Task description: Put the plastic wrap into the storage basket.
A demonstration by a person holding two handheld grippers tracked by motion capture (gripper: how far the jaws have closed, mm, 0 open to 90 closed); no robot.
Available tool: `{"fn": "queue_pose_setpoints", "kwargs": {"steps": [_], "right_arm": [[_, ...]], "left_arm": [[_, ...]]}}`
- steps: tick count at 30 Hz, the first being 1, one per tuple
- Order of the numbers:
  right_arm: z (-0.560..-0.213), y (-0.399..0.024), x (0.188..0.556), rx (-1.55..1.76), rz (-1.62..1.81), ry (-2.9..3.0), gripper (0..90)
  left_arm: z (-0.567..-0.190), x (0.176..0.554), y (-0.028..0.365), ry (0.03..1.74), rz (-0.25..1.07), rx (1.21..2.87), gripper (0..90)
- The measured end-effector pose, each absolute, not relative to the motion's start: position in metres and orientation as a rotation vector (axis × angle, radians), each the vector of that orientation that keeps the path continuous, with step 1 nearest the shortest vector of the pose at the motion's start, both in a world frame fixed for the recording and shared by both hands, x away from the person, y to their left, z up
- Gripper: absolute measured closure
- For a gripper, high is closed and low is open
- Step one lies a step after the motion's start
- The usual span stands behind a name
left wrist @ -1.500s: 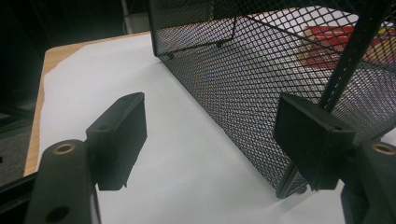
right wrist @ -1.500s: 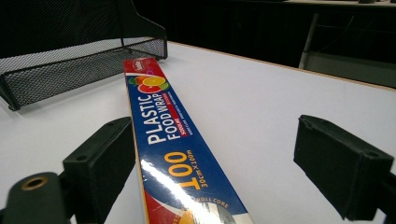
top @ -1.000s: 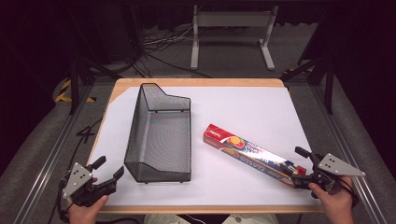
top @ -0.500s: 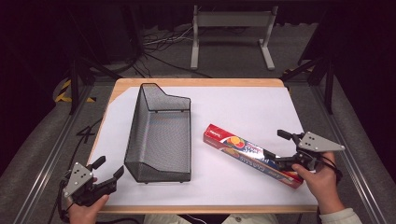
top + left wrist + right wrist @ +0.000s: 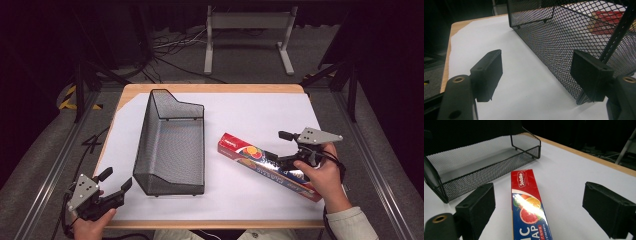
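Nearest the person, the left gripper (image 5: 115, 183) sits at the front left corner of the table (image 5: 260, 107), held in the left hand (image 5: 90, 225). Its jaws stand wide apart and hold nothing. In the left gripper view, the right-hand jaw lies just beside the front corner of the black mesh basket (image 5: 574, 37); contact cannot be confirmed.

Further in, on the right side, the right hand (image 5: 322, 177) holds the right gripper (image 5: 281, 148) over the long red and blue wrap box (image 5: 270, 166). Its jaws are spread wide. In the right gripper view the wrap box (image 5: 527, 207) runs between the two jaws, apart from both.

Both objects lie on a white sheet covering the table. The box lies flat, angled, with its red end toward the basket. The basket (image 5: 170, 145) stands left of centre, lengthwise front to back, near the box but not touching it.

Beyond the table, a metal stand (image 5: 247, 35) and cables (image 5: 170, 47) occupy the floor.
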State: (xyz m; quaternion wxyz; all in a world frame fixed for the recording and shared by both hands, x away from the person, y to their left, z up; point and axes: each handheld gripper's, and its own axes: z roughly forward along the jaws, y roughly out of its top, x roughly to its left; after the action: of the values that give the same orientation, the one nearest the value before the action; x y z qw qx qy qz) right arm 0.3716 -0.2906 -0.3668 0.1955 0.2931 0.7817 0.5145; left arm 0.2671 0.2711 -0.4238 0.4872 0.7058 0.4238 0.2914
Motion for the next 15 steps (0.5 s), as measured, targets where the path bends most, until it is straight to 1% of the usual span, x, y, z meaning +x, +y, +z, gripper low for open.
{"fn": "queue_pose_setpoints", "kwargs": {"steps": [6,10,15], "right_arm": [[-0.371,-0.284,0.381,0.856,1.390,2.274,13.2],[-0.371,-0.276,0.393,0.867,1.259,2.382,13.5],[-0.375,-0.271,0.402,0.906,1.117,2.502,11.4]], "left_arm": [[-0.423,0.267,0.271,1.035,0.712,1.717,26.6],[-0.423,0.267,0.270,1.031,0.714,1.719,26.6],[-0.423,0.267,0.270,1.031,0.714,1.718,26.6]]}}
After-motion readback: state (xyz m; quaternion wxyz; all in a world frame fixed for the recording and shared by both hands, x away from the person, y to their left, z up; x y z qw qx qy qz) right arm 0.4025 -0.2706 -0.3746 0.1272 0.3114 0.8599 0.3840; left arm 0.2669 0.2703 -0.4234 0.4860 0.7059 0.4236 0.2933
